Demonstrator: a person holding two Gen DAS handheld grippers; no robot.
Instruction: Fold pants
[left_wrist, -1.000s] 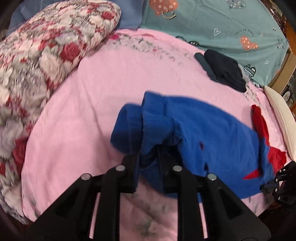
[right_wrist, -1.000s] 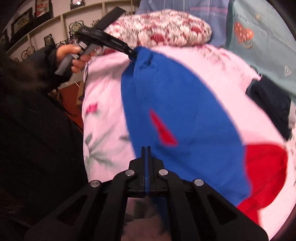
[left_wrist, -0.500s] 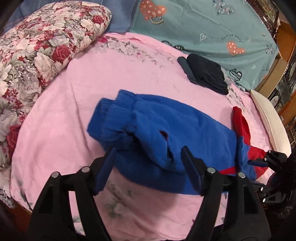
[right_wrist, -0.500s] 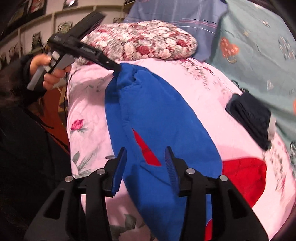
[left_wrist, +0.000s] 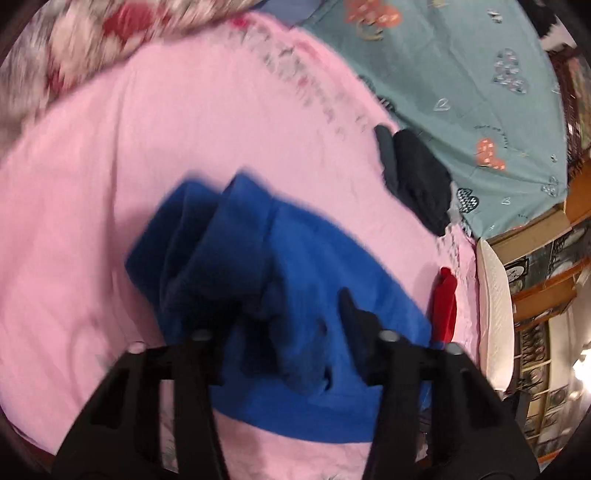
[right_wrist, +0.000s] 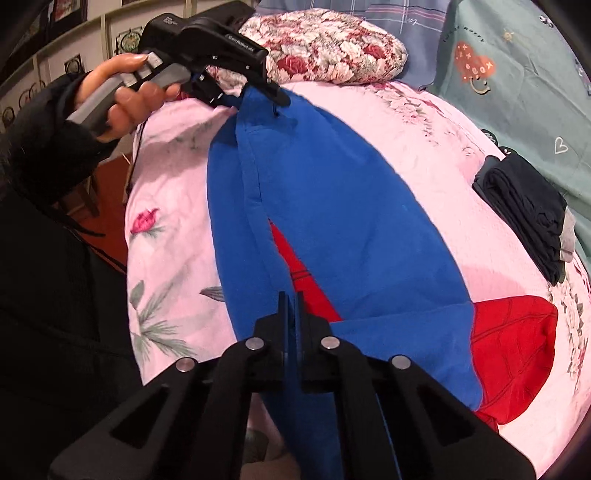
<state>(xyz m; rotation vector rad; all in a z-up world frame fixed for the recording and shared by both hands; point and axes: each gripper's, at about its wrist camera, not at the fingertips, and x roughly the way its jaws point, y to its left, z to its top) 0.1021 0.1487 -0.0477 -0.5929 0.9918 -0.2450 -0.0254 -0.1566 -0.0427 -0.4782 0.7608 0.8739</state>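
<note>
Pants (right_wrist: 332, 206): right gripper (right_wrist: 290, 306) pinches waist edge; left gripper (left_wrist: 291, 314) spread around cuffs; right view alone shows red lining.

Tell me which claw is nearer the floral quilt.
Left. The left claw sits at the pants cuff end just before the floral quilt; the right claw grips the opposite end.

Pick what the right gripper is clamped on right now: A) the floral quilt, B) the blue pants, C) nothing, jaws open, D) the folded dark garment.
B: in the right wrist view the right gripper has its jaws shut with a thin fold of the blue pants pinched between them.
</note>
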